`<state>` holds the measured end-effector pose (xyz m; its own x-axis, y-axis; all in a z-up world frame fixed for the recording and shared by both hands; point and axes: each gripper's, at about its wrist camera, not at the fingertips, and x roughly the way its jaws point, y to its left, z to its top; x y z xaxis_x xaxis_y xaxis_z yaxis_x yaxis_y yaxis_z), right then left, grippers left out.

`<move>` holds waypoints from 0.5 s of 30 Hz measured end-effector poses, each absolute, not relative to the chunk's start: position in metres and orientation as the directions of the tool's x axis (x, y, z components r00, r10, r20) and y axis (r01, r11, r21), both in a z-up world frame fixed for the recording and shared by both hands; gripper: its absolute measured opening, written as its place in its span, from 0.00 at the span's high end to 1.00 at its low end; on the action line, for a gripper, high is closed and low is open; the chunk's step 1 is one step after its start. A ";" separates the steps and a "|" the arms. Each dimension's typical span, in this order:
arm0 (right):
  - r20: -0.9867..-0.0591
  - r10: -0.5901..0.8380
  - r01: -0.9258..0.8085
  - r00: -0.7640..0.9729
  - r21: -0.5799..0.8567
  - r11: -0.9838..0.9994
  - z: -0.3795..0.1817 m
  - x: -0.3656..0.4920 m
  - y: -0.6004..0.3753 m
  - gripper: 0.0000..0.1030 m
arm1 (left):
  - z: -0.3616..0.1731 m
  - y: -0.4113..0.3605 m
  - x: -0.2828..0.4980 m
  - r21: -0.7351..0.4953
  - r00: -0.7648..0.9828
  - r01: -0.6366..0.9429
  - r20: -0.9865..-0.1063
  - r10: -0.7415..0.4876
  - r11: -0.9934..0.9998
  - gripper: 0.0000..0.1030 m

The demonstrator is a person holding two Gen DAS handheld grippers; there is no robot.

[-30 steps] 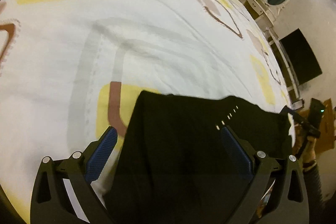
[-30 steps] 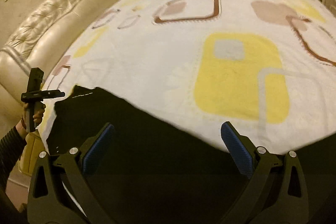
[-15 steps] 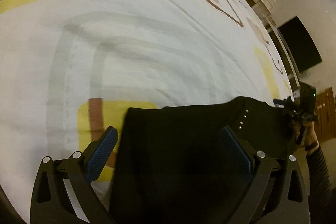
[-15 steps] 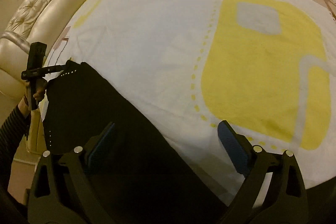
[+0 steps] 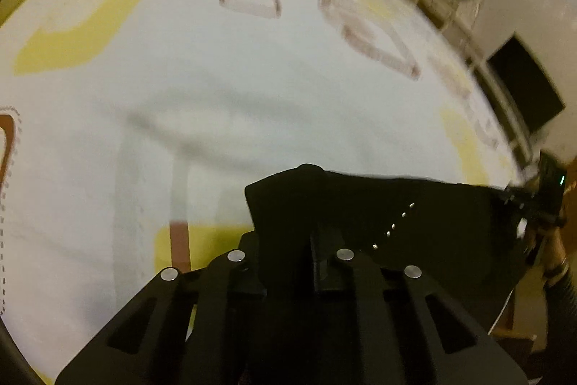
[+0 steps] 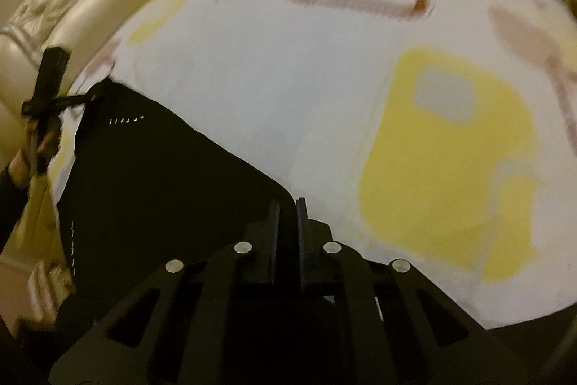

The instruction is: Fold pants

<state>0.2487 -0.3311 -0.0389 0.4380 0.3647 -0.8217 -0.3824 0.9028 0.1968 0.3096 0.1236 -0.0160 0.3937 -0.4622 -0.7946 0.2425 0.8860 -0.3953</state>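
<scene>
Both the left gripper (image 5: 288, 204) and right gripper (image 6: 287, 219) have just closed, each pinching the black pants (image 6: 151, 175) at the bedspread's (image 6: 288, 78) near edge.

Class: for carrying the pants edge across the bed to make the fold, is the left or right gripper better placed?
Neither alone. Left gripper and right gripper have each just closed on a corner of the pants; move both together.

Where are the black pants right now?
The black pants lie at the near edge of the patterned bedspread, low in both wrist views, stretched between the left hand-held gripper and the right hand-held gripper, each shut on a corner.
</scene>
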 end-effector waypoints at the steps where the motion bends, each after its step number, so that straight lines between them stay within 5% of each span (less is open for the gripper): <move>1: -0.799 0.357 -0.379 0.483 0.177 0.908 -0.028 0.240 -0.332 0.93 | -0.006 0.128 0.306 -0.416 0.415 0.243 -0.772 -0.482 0.876 0.85; 15: -0.677 0.235 -0.456 0.697 -0.166 0.874 -0.033 0.055 -0.286 0.93 | 0.007 0.158 0.173 -0.443 0.498 0.247 -0.705 -0.505 0.862 0.86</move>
